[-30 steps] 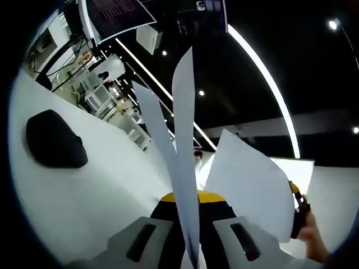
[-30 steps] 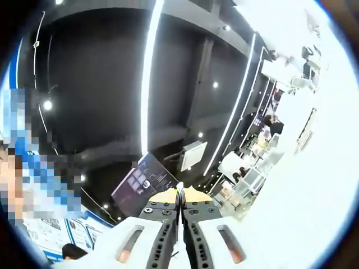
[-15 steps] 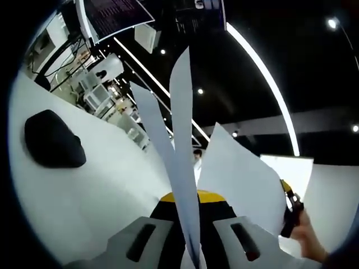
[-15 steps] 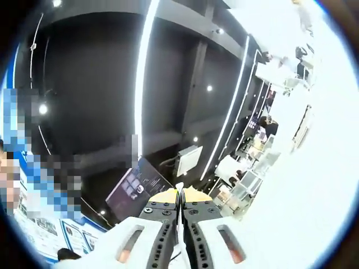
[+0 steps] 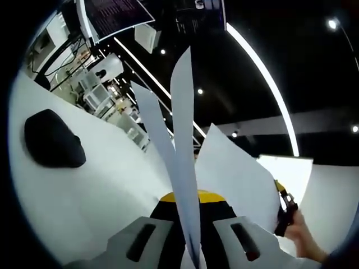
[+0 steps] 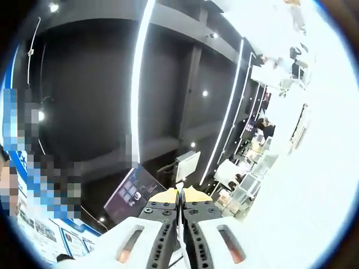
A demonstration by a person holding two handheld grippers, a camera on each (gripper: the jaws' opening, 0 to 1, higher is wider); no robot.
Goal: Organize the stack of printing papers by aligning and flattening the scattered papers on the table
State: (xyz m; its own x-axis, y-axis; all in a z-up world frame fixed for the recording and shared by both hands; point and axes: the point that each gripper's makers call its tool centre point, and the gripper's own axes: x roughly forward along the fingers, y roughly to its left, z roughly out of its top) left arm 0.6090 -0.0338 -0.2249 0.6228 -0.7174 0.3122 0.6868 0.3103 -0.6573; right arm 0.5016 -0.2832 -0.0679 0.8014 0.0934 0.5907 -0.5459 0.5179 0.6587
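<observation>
Dark ceiling with light strips above a white table (image 5: 95, 185). Left gripper (image 5: 188, 246) and right gripper (image 6: 180, 224) each clamp the paper sheets (image 5: 182, 162) edgewise.

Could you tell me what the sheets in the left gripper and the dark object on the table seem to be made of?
Sheets: thin matte white paper, judging by their bending, edge-on slimness. Dark object on the white table: matte black, rounded, possibly plastic or rubber; too blurred to settle.
</observation>
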